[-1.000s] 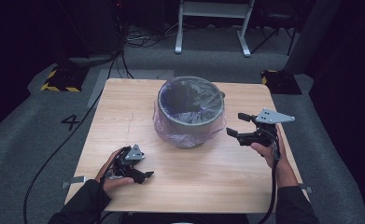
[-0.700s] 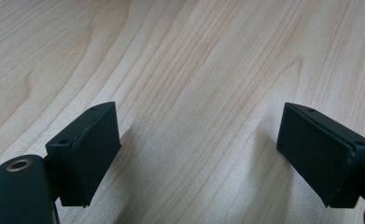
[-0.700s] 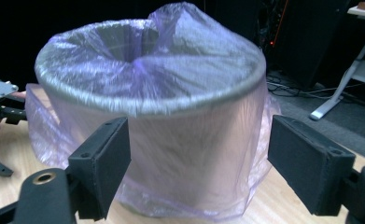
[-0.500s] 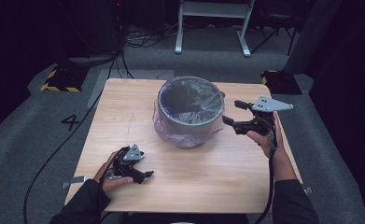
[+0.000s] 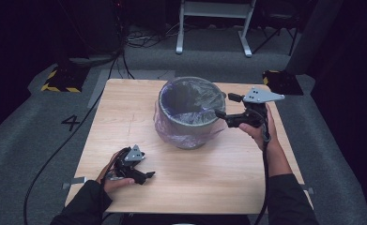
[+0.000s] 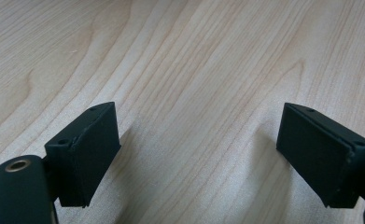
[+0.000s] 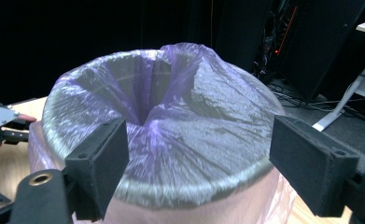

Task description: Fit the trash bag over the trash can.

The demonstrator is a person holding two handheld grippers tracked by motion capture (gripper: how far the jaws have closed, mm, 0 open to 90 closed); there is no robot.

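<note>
Table (image 5: 125, 122): pale wood top on grey floor; a number four is marked on the floor off its left edge. Wide bare wood on the left half and along the near edge; a narrower strip runs right of the bin.

Bin (image 5: 190, 112): grey, round, upright, just behind the table's centre and nearer the far edge than the near one.

Bag (image 5: 169, 129): thin purple plastic lining the bin, folded over the rim and hanging loose down the outside wall to the tabletop. In the right gripper view the bag (image 7: 185, 116) is stretched across the mouth, dipping into a funnel near its middle.

Right gripper (image 5: 227, 107): held above the table at the bin's right rim, pointing left at it. Jaws spread wide, nothing between the pads; the rim and bag lie just ahead of them. Whether a jaw tip touches the plastic cannot be told.

Left gripper (image 5: 146, 176): low at the near-left part of the table, close to the near edge, well apart from the bin. Jaws spread wide over bare wood, gripping nothing.

Left hand (image 5: 113, 171): wrapped round the left gripper's body, sleeve crossing the near edge.
</note>
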